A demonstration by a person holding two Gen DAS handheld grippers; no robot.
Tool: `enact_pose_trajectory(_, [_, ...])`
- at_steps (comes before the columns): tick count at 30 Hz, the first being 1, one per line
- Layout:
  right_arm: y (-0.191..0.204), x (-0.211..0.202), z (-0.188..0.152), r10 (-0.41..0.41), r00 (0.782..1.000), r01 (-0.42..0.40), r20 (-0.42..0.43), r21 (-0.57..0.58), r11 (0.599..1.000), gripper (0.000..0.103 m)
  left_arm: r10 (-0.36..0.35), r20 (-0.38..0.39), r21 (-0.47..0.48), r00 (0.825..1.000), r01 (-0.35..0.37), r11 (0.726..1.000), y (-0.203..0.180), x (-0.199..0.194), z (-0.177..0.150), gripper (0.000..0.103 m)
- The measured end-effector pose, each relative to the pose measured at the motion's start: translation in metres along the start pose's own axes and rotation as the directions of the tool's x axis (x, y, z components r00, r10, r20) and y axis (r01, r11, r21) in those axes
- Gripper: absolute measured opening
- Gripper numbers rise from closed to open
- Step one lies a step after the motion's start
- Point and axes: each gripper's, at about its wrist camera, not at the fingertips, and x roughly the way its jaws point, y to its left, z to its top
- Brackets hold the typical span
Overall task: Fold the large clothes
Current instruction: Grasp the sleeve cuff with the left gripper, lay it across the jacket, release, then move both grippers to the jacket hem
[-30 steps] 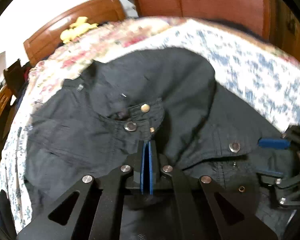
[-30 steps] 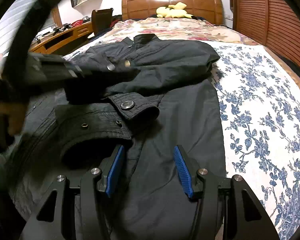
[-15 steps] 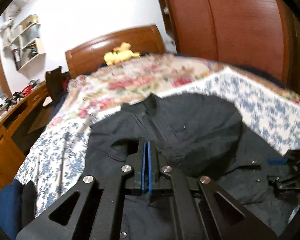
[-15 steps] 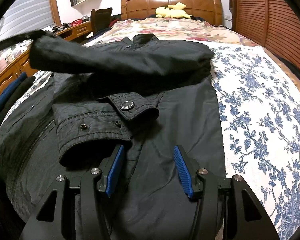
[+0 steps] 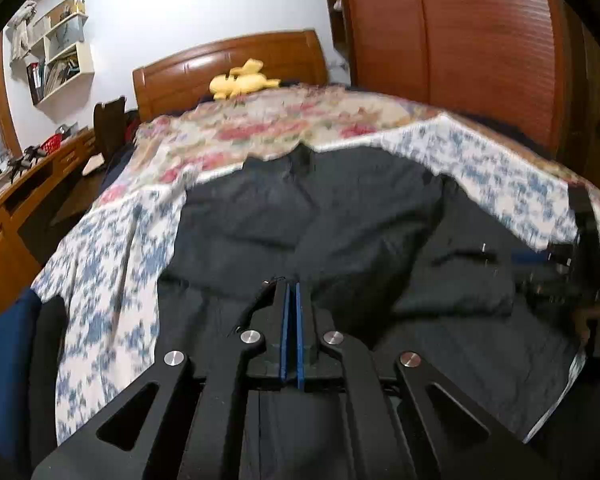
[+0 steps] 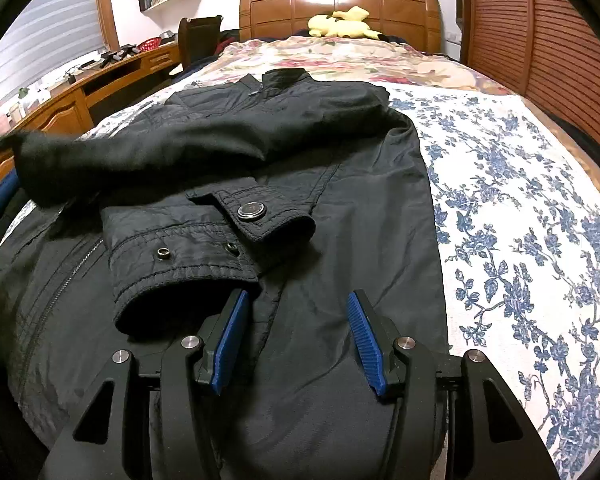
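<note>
- Left tongs (image 5: 291, 300): matte black angular frame, thin blue pads (image 5: 285, 320) on the inner faces, four round silver screws, triangular cut-outs at 7 and 5 o'clock.
- Right tongs (image 6: 296, 322): same black frame, ribbed blue pads (image 6: 362, 336), silver screws.

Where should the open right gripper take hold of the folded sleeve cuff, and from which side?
Grip the sleeve cuff at its near open edge, approaching from the camera side with the right gripper. That thick stitched hem lies raised on the jacket.
</note>
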Motion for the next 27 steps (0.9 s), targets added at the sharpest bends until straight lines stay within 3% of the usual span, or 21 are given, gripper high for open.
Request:
enact_pose_trajectory(8, [0.003,-0.002,0.000,-0.016,1.000,0.016,0.005,-0.013,1.000,0.053,-0.002,0.014,-0.036,1.000,0.003,0.999,0.007,-0.015,-0.021,0.005])
enact_pose_trajectory(9, [0.003,-0.002,0.000,-0.018,1.000,0.018,0.005,-0.015,1.000,0.053,-0.007,0.013,-0.039,1.000,0.008,0.999,0.009,-0.016,-0.024,0.018])
enact_pose_trajectory(10, [0.003,-0.002,0.000,-0.020,1.000,0.020,0.005,-0.016,1.000,0.053,-0.011,0.017,-0.045,1.000,0.012,0.999,0.011,-0.018,-0.026,0.037])
enact_pose_trajectory(11, [0.004,-0.002,0.000,-0.022,1.000,0.022,0.005,-0.017,1.000,0.053,-0.011,0.025,-0.057,1.000,0.012,0.998,0.015,-0.020,-0.029,0.045])
enact_pose_trajectory(13, [0.003,-0.002,0.000,-0.024,1.000,0.024,0.006,-0.019,1.000,0.053,-0.023,0.027,-0.078,0.999,0.025,0.997,0.023,-0.023,-0.035,0.072])
enact_pose_trajectory(14, [0.004,-0.002,0.000,-0.025,1.000,0.025,0.005,-0.020,0.999,0.053,-0.029,0.025,-0.086,0.999,0.031,0.996,0.026,-0.024,-0.038,0.078])
enact_pose_trajectory(27, [0.003,0.002,0.001,-0.024,1.000,0.024,-0.004,-0.024,0.999,0.054,-0.004,-0.073,-0.151,0.997,-0.007,0.989,0.065,-0.018,-0.104,0.080])
